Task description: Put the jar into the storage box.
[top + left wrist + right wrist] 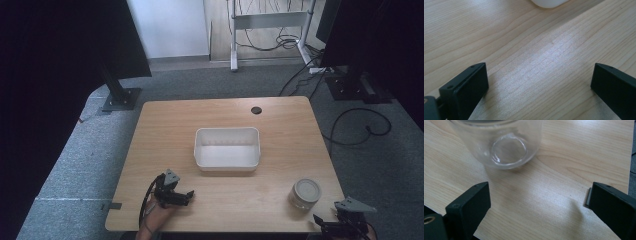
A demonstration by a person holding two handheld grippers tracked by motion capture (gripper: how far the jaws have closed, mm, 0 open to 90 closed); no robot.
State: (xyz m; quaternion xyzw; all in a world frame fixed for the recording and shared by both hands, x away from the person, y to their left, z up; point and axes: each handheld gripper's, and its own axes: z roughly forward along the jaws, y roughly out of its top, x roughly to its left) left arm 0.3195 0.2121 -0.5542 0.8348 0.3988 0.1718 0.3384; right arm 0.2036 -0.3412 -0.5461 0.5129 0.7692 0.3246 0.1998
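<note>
Wooden surface [165, 130] carries my two tongs at its near edge. My left hand [156, 219] comes in from the bottom and holds the left tongs [188, 196] low over the wood, pointing to the right, jaws released and wide apart with bare wood between them. My right tongs [320, 222] sit at the near right corner, partly past the edge of the surface, also released. The glass jar [305, 193] stands upright near this corner, just in front of the right tongs and a little to their left; in the right gripper view the glass jar [504, 142] is beyond the jaws, not between them. White plastic bin [227, 148] rests in the middle, well apart from both tongs, with free wood all around it.
</note>
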